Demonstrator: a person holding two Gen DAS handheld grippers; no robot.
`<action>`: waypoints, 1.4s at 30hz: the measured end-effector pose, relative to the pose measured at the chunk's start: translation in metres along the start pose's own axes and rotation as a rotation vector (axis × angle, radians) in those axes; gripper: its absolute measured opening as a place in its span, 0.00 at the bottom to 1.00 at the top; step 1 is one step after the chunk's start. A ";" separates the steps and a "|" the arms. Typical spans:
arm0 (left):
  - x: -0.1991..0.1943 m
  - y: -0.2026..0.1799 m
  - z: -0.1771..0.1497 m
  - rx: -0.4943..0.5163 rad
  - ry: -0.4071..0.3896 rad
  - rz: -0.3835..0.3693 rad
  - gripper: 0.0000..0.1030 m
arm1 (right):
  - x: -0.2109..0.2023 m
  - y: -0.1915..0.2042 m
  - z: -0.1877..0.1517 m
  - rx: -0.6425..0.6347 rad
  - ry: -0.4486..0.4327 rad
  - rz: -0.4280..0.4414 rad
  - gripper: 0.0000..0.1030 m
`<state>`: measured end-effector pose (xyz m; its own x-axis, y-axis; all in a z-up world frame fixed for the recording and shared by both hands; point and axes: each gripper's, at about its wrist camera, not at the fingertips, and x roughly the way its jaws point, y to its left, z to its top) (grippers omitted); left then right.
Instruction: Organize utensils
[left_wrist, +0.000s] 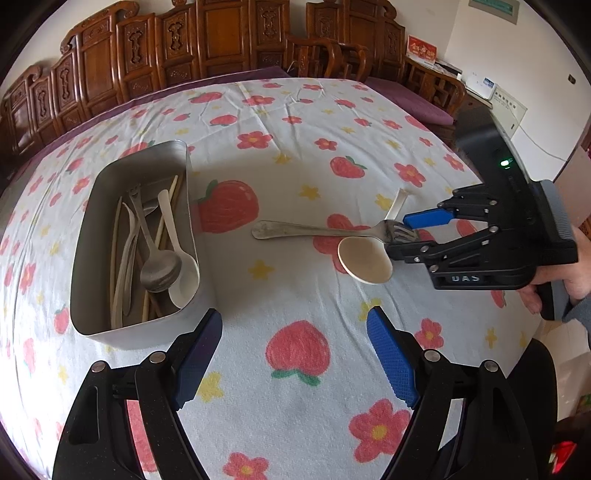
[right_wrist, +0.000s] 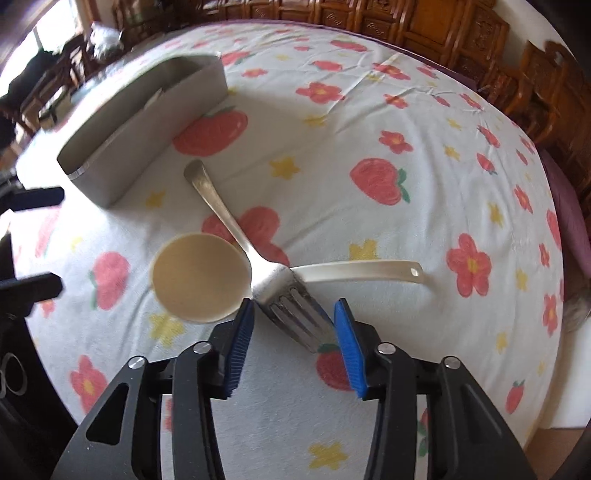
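While both grippers hung over the flowered cloth (left_wrist: 295, 177), things stood so:

Fork (right_wrist: 236, 229): flat on the cloth — long axis running from the tines by the right gripper toward the metal box, handle end pointing at the box.
Ladle (right_wrist: 201, 277): pale, lying under the fork's neck, bowl up, handle crossing the fork's line.
Right gripper (right_wrist: 293, 317): fingers apart, straddling the fork's tines — whether the pads touched them I cannot tell.
Left gripper (left_wrist: 295, 350): fingers wide apart, holding nothing, just beside the box.
Metal box (left_wrist: 92, 258): held spoons and chopsticks, lengthwise.
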<state>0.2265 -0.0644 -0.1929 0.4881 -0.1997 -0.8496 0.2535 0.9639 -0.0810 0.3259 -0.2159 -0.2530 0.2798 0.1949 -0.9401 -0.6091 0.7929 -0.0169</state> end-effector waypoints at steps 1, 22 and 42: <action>0.000 0.000 0.000 0.001 0.001 0.001 0.75 | 0.001 -0.002 0.001 0.004 -0.006 0.000 0.52; 0.011 -0.018 0.011 0.025 0.009 -0.011 0.75 | -0.033 -0.023 -0.020 0.179 -0.156 -0.074 0.02; 0.072 -0.040 0.064 0.049 0.071 0.017 0.69 | -0.075 -0.066 -0.094 0.483 -0.242 -0.067 0.02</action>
<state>0.3048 -0.1283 -0.2173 0.4328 -0.1688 -0.8855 0.2874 0.9569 -0.0419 0.2758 -0.3372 -0.2132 0.5037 0.2166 -0.8363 -0.1892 0.9722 0.1379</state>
